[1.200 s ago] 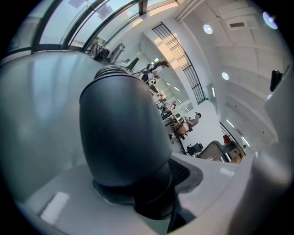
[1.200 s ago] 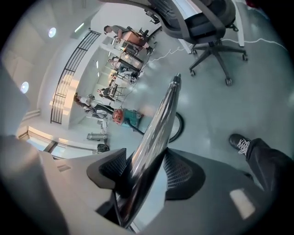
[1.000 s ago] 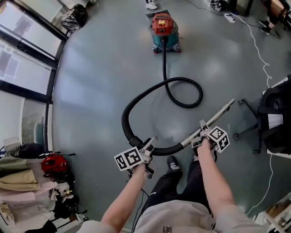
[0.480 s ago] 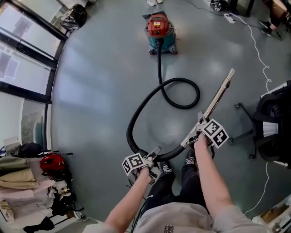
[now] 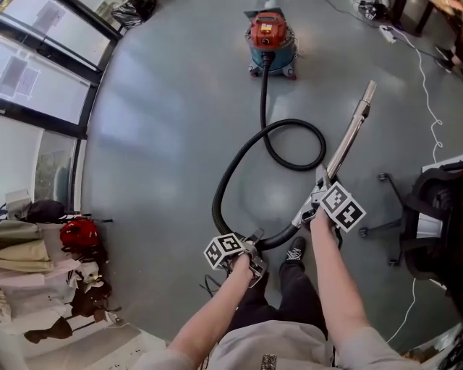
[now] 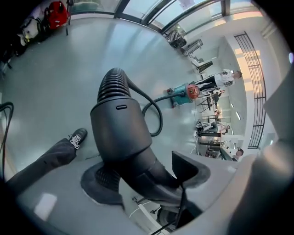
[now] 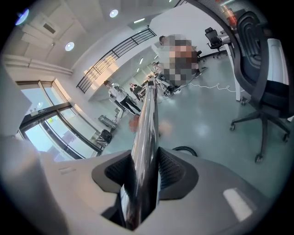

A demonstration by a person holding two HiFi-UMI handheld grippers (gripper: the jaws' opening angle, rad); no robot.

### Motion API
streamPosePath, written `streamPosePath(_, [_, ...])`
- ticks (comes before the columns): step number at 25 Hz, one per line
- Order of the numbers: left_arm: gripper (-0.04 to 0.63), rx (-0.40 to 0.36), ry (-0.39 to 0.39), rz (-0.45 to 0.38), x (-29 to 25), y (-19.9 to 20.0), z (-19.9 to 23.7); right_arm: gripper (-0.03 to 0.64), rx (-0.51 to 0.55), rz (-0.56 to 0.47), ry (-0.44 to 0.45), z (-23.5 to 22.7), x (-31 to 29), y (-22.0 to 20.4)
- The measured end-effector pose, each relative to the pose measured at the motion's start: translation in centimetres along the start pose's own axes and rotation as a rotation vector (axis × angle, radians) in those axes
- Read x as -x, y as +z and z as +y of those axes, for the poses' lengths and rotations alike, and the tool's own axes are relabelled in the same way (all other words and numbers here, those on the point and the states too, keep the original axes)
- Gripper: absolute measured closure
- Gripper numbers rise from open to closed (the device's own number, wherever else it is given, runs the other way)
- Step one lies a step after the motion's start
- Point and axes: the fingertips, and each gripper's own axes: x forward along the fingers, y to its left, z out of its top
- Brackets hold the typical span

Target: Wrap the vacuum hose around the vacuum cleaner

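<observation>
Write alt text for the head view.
Looking down, a person's right gripper clamps a metal wand, fingers just tightened on it, while the left gripper grips the black hose near its end. The hose loops across the grey floor to a red-and-teal vacuum cleaner ahead.

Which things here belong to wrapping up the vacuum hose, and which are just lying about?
For the job:
vacuum
hose
wand

Lying about:
office chair
red bag
black bag
</observation>
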Motion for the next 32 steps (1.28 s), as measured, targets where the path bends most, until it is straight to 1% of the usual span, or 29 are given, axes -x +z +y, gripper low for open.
streamPosePath(5, [0.265,-0.024,0.083,-0.068,0.4,0.1,-1.3,0.428,-0.035,0.018,0.02,-0.6,-0.8,1.1])
streamPosePath(10, [0.262,-0.07,0.132,-0.142,-0.2,0.7,-3.5,0.428,-0.074,0.021,0.023,-1.9,-1.9,3.0])
streamPosePath(13, [0.264,-0.072,0.138,-0.16,0.3,1.0,-4.7,0.428,-0.076,0.023,0.013,-1.7,-2.6,3.8])
streamPosePath(16, [0.264,-0.081,0.119,-0.168,1.3,1.0,-5.7,0.428,-0.065,0.018,0.011,-1.3,-3.0,4.7])
streamPosePath(18, [0.264,-0.107,0.132,-0.177,2.3,0.8,-5.8,0.428,-0.048,0.012,0.01,-1.3,-3.2,5.3])
streamPosePath(19, [0.284,-0.136,0.15,-0.182,3.0,0.8,-5.7,0.428,-0.034,0.009,0.013,-1.2,-3.3,5.6])
streamPosePath(20, [0.307,-0.177,0.169,-0.187,3.8,0.9,-5.6,0.43,-0.016,0.01,0.021,-0.9,-3.5,6.0])
streamPosePath(21, [0.352,-0.23,0.189,-0.192,4.6,1.3,-5.7,0.43,0.007,0.014,0.034,-0.4,-3.6,6.3])
streamPosePath(23, [0.424,-0.366,0.232,-0.201,5.6,2.5,-6.0,0.43,0.07,0.03,0.065,0.8,-4.0,6.6])
streamPosePath(25, [0.588,-0.53,0.254,-0.206,6.2,4.1,-7.3,0.43,0.149,0.052,0.095,2.3,-4.2,6.3])
streamPosePath(26, [0.591,-0.629,0.237,-0.207,6.2,4.8,-8.7,0.43,0.189,0.062,0.11,3.1,-4.3,6.2])
streamPosePath(29, [0.592,-0.937,0.15,-0.183,5.7,6.1,-13.8,0.43,0.303,0.081,0.148,4.9,-4.2,5.9])
streamPosePath(30, [0.592,-1.023,0.128,-0.169,5.5,6.4,-15.5,0.43,0.338,0.086,0.158,5.3,-4.2,6.0])
streamPosePath(32, [0.591,-1.157,0.089,-0.15,5.1,7.1,-18.8,0.43,0.403,0.103,0.174,6.3,-4.3,6.2])
